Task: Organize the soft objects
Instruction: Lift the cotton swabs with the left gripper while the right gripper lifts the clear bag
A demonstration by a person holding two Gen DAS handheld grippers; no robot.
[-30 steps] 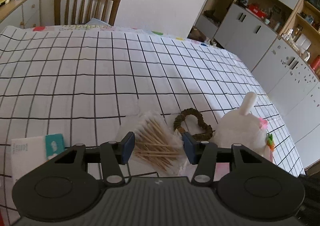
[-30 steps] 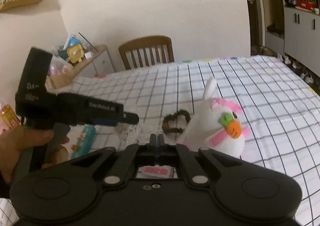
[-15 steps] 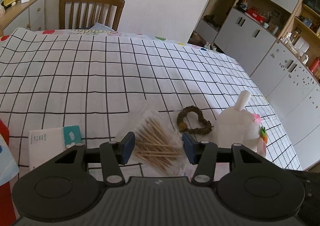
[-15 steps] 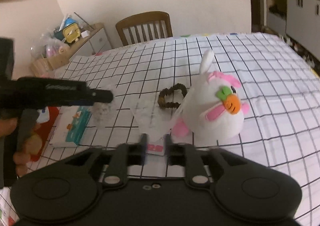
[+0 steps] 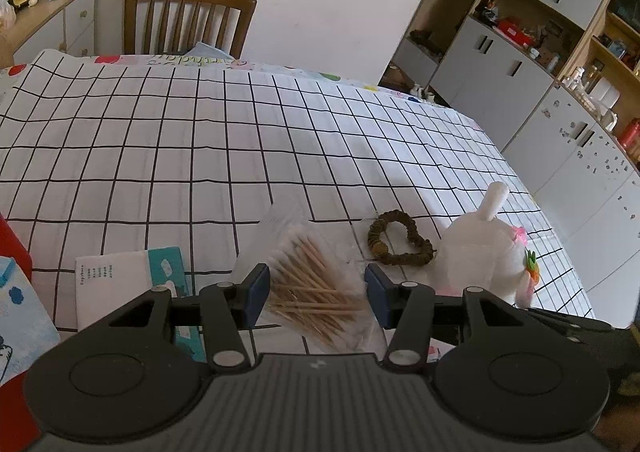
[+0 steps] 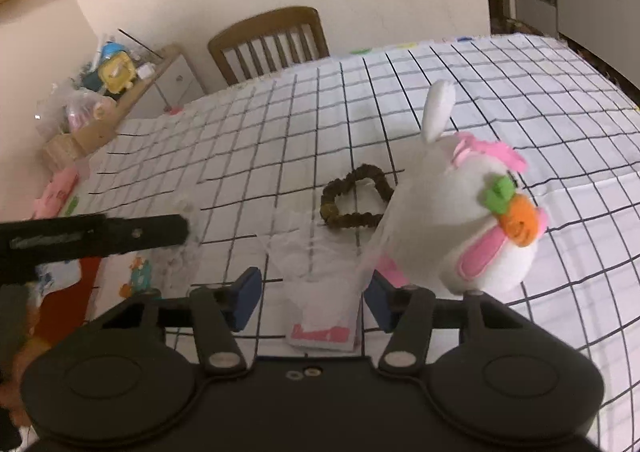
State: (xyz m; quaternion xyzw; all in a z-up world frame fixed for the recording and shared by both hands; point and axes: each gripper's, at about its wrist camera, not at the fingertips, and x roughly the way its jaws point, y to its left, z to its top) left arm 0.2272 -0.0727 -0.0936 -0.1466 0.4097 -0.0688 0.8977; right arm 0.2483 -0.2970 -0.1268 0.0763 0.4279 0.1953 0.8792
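A white plush rabbit [image 6: 468, 224] with pink ears and an orange carrot stands on the checked tablecloth [image 5: 200, 156]; it also shows in the left wrist view [image 5: 480, 252]. A brown scrunchie [image 5: 396, 238] lies left of it, also seen in the right wrist view [image 6: 354, 198]. A clear bag of cotton swabs [image 5: 312, 284] lies between the fingers of my open left gripper [image 5: 318, 292]. My right gripper [image 6: 312, 298] is open over a clear pouch with a pink label [image 6: 320, 292], beside the rabbit.
A tissue pack [image 5: 132, 280] and a red box [image 5: 12, 252] lie at the left. A wooden chair [image 5: 188, 16] stands at the table's far side. Cabinets [image 5: 520, 64] line the right wall. The left gripper's body [image 6: 92, 240] shows in the right wrist view.
My right gripper has opened from shut and moved down and forward to the pouch beside the rabbit. My left gripper has drawn back slightly, still open around the swab bag.
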